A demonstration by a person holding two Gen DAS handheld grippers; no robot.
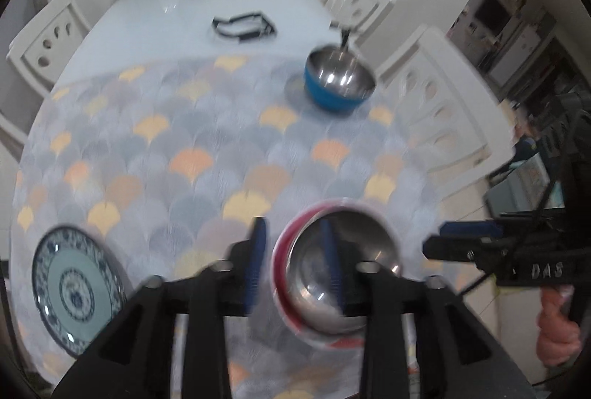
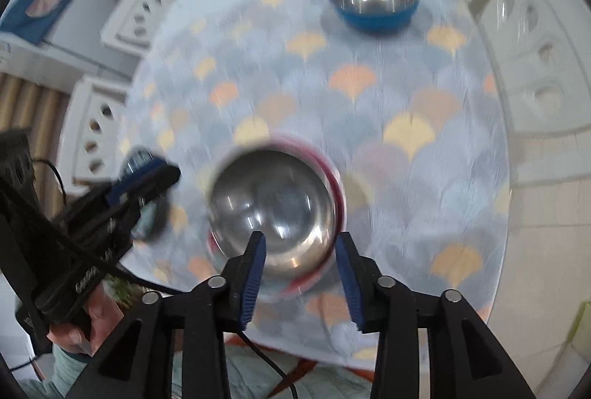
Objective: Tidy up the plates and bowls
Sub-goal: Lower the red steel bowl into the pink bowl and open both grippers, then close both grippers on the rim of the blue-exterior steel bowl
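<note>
the left hand-held gripper (image 1: 293, 262) has the red-rimmed steel bowl (image 1: 332, 273) by its wall: one blue finger sits inside the bowl, the other outside on the left, so it is clamped on the rim with the bowl tipped and, i'd judge, lifted off the surface (image 1: 221, 148). the frames are blurred, so how firm the grip is i can't say.

the right hand-held gripper (image 2: 301, 269) hangs just above the same bowl's near edge, jaws spread apart and holding nothing.

the relation that matters: the blue bowl (image 1: 338, 85) stands upright straight ahead and to the right, well apart, near the far right edge of the patterned cloth. nesting red into blue looks like the coming move.

the blue-patterned plate (image 1: 75, 288) lies flat to the left, near the left hand-held gripper.
</note>
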